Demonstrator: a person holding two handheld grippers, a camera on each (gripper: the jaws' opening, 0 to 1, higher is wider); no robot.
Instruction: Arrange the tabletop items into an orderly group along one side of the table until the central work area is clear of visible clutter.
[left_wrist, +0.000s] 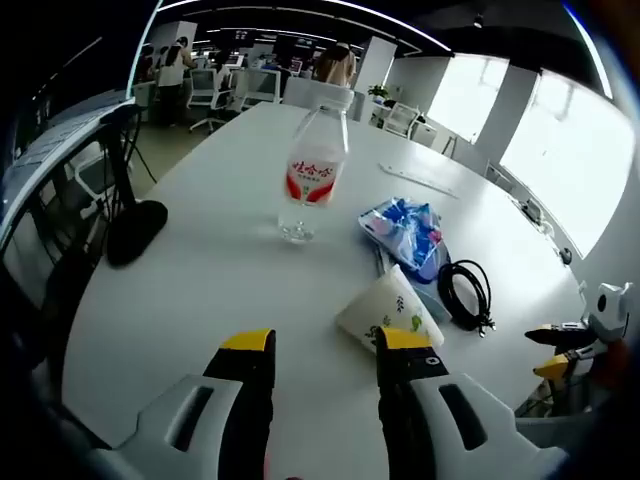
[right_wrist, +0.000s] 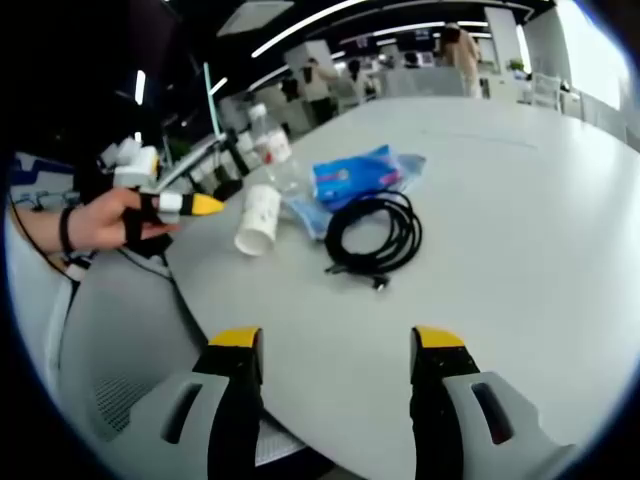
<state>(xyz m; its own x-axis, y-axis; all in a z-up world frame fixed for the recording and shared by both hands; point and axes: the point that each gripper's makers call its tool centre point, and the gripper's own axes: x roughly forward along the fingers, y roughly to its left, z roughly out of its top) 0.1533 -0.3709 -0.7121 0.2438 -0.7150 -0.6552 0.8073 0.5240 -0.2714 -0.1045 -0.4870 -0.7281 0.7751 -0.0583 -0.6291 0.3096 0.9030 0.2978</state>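
White table (left_wrist: 200, 280) holds a bottle (left_wrist: 312, 172), blue pack (left_wrist: 405, 232), white pack (left_wrist: 390, 312) and black cable (right_wrist: 375, 232), all close together. Left gripper (left_wrist: 324, 350) and right gripper (right_wrist: 338, 345) are spread wide, holding nothing.

The water bottle (left_wrist: 312, 172) carries a red label; its white characters are unreadable.

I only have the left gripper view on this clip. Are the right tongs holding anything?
Observer: No. The right tongs stand open with nothing between them.
Operator: Is the black cable tidy?
Observer: It lies in a loose coil, with one plug end trailing out towards the right tongs.
Operator: Anything off the table on that side?
Observer: A grey chair seat sits beside the table's edge.
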